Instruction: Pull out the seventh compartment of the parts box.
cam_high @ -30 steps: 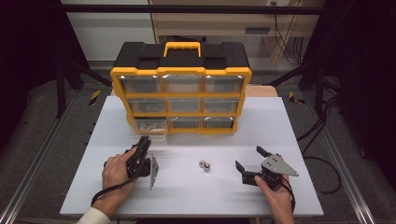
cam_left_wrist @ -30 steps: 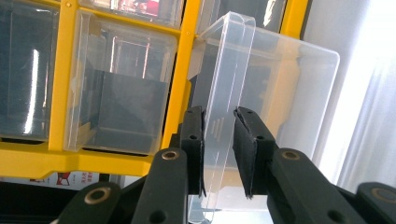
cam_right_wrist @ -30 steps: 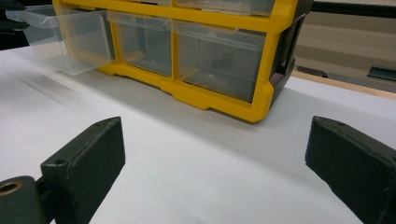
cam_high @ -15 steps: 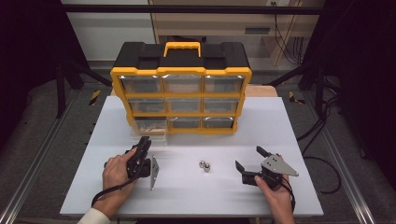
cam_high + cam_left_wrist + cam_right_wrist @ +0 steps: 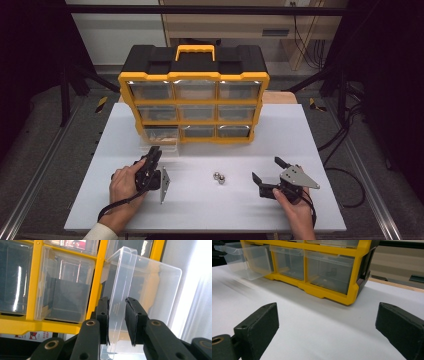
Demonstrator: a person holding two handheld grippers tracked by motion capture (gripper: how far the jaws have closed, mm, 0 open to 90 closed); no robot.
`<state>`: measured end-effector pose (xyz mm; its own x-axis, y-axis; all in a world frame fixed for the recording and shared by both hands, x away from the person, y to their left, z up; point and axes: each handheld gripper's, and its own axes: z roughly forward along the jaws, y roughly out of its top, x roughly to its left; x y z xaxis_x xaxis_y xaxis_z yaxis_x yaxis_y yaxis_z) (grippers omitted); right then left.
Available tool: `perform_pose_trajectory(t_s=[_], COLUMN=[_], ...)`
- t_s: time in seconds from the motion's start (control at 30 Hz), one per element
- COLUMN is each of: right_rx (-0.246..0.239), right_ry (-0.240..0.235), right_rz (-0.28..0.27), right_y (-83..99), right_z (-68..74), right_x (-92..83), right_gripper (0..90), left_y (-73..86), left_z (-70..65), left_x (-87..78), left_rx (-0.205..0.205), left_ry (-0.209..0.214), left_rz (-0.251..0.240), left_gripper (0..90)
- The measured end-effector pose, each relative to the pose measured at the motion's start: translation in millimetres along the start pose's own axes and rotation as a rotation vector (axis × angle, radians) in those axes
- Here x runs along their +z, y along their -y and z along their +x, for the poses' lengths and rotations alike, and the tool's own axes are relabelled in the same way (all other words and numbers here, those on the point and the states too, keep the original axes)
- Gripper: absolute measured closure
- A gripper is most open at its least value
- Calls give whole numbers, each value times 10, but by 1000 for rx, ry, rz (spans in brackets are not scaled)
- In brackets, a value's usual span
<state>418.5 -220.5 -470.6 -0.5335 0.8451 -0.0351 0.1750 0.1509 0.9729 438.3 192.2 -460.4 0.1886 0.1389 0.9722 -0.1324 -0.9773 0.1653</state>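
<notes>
Left gripper [image 5: 117,315]: jaws clamping the front lip of a clear plastic drawer [image 5: 140,290], one black pad on each face of the lip, gripper turned on its side. In the high view, left gripper [image 5: 154,159] reaching toward the cabinet's bottom-left corner, left hand [image 5: 127,182] gripping the body, cable trailing toward the table's near edge.

Clear plastic drawer [image 5: 161,146]: sitting in the bottom-left slot of the cabinet, standing pulled partway out over the table, front protruding past the yellow frame.

Right gripper [image 5: 327,325]: jaws standing wide apart, nothing between them, bare table surface showing through the gap. In the high view, right gripper [image 5: 270,176] resting low over the table's right part, well apart from the drawer, right hand [image 5: 292,202] holding it from behind, grey three-cornered plate on top.

Two small metal balls [image 5: 219,177]: lying touching each other on the table between the two grippers, nearer the right one.

Yellow-and-black drawer cabinet [image 5: 194,80]: standing at the far middle of the table, three rows of three clear drawers, yellow handle on top.

White table [image 5: 320,135]: bearing all of the above.
</notes>
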Motion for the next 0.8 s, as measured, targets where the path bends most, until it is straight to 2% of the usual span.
perform_pose_trajectory(t_s=[0.4, 0.43, 0.7, 0.8], right_rx=[-7, -8, -5, -5], right_ry=[-1, -2, -3, -2], right_rz=[6, 7, 2, 2], right_y=[1, 0, 2, 2], right_z=[2, 3, 0, 4], right_x=[3, 2, 3, 6], right_gripper=[51, 51, 51, 51], left_y=[-36, -17, -8, -12], left_z=[6, -1, -1, 21], left_x=[-23, -12, -16, -20], left_rx=[-3, -4, -1, -27], left_ry=[7, -2, -1, 17], left_rz=[10, -6, -6, 1], left_gripper=[727, 726, 724, 703])
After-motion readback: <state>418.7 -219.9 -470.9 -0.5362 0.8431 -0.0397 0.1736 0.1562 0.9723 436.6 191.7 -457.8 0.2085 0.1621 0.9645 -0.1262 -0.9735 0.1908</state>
